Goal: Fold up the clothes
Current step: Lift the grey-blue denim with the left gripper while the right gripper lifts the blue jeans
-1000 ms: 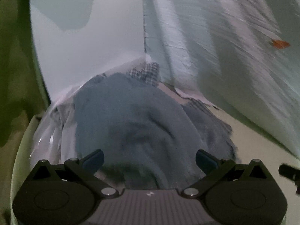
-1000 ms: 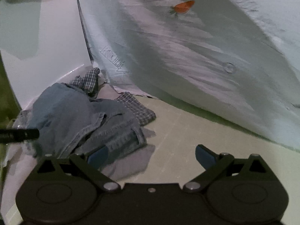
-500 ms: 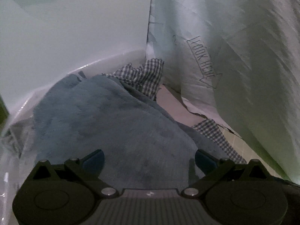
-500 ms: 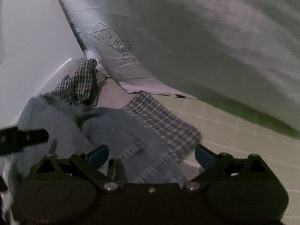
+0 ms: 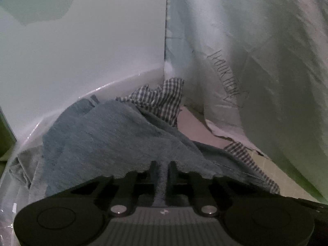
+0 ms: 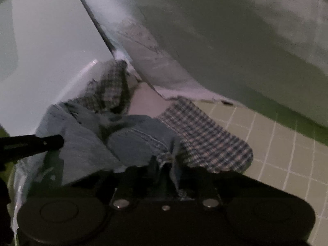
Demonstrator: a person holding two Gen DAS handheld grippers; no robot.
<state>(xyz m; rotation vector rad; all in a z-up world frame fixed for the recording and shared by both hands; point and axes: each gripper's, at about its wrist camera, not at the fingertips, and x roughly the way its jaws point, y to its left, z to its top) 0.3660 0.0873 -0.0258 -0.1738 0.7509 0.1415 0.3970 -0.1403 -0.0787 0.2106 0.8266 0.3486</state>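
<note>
Where the left wrist camera looks down, the left gripper (image 5: 163,169) is pinching a fold of the blue towel (image 5: 106,135) heaped against the white wall (image 5: 92,51). Over on the right wrist view, the right gripper (image 6: 164,167) is pressed together on the denim jeans (image 6: 141,139), beside a checked shirt (image 6: 205,139) on the tiled floor (image 6: 287,164).

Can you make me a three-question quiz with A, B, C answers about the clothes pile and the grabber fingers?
1. Where is the checked cloth? A in the corner behind the blue denim garment; B hanging on a hook; C in a basket.
2. What colour is the floor? A red; B pale green tiles; C black.
3. What are the left gripper fingers doing? A wide open; B shut on the denim; C holding a cup.

Answers: 1 A, it peeks out behind the denim. 2 B, gridded pale green. 3 B, fabric is pinched between them.
</note>
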